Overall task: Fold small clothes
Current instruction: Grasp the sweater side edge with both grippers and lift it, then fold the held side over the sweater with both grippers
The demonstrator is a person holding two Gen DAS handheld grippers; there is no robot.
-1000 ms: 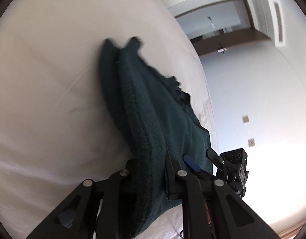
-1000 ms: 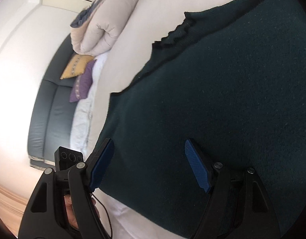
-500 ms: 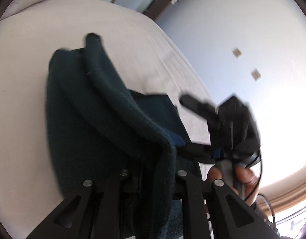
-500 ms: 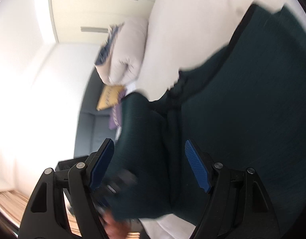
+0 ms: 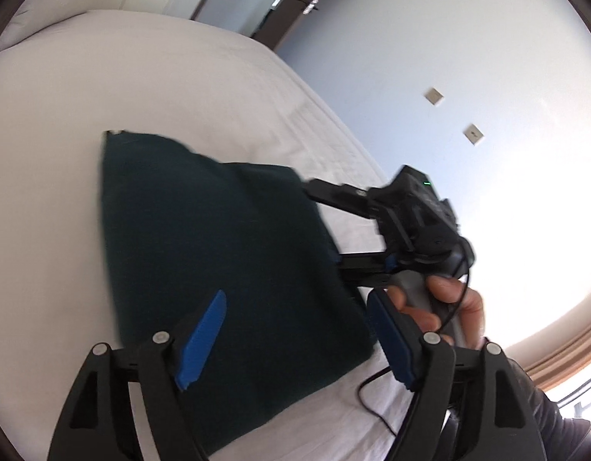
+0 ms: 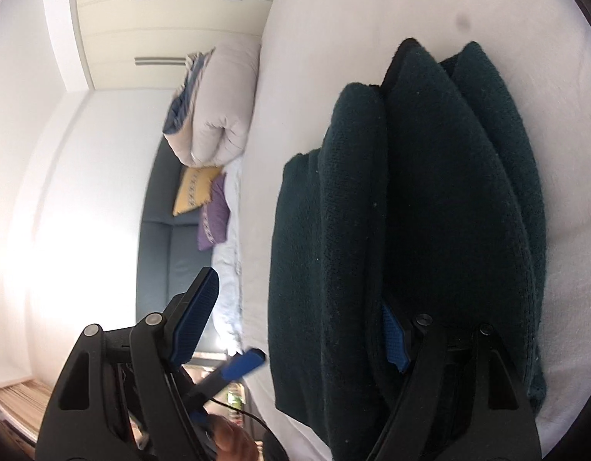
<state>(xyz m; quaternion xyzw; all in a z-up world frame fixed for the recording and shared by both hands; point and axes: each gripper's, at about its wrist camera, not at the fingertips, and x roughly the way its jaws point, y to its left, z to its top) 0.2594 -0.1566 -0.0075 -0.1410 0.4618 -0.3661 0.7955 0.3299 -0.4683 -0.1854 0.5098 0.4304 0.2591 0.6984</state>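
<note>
Released a second ago, the cloth that was pinched in the left gripper (image 5: 295,340) now lies free: its fingers are opening, nothing pressed between the pads, and the dark green garment (image 5: 226,261) rests folded on the bed (image 5: 180,77) under and ahead of them. In its own view the right gripper (image 6: 299,326) is spread wide too; the folded layers bulge between its fingers and hide most of the right pad, so I cannot tell whether that pad touches the cloth.

Judging by the fuzzy nap and rounded fold edges, the garment is soft, thick and light; it should drape rather than hold a crease and is unlikely to slip on the pads. A pinch through all layers at a corner or along a fold edge looks the best hold.

Hidden: the garment's underside, its near edge behind the fingers, and how many layers are stacked. The left view is blurred.
</note>
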